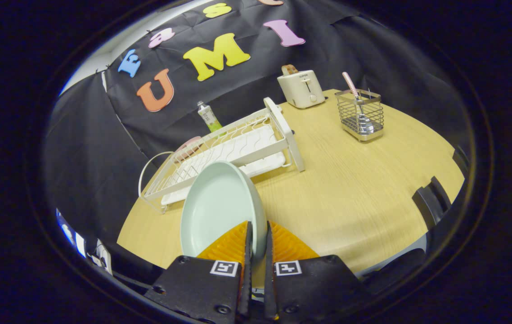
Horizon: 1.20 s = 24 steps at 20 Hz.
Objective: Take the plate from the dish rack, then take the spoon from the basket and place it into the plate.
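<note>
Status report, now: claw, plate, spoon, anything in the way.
Claw shut on plate rim, plate held on edge just ahead of dish rack. Spoon upright in basket, beyond the fingers by the toaster. Table between is open.

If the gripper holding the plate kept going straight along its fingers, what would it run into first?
The gripper is shut on the pale green plate, held on edge. Straight ahead, the plate's far rim would probably meet the white dish rack first, near its front end, though the fisheye view leaves the gap unclear.
</note>
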Each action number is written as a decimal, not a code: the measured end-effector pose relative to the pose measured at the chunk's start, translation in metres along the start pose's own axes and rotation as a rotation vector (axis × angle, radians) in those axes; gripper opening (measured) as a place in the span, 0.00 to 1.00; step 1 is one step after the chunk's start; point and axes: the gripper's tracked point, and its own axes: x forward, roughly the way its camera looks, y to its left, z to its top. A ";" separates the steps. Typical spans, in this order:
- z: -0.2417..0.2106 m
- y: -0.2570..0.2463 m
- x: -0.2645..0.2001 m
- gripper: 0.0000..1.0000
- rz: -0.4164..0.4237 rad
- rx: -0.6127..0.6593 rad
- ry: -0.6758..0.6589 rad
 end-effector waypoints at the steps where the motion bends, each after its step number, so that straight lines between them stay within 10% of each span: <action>1: 0.000 -0.001 0.002 0.18 0.007 -0.014 -0.012; 13: -0.002 -0.034 -0.003 0.37 -0.075 -0.123 -0.063; 18: 0.041 -0.064 -0.030 0.89 -0.162 -0.212 -0.204; 24: 0.119 -0.109 -0.046 1.00 -0.228 -0.265 -0.394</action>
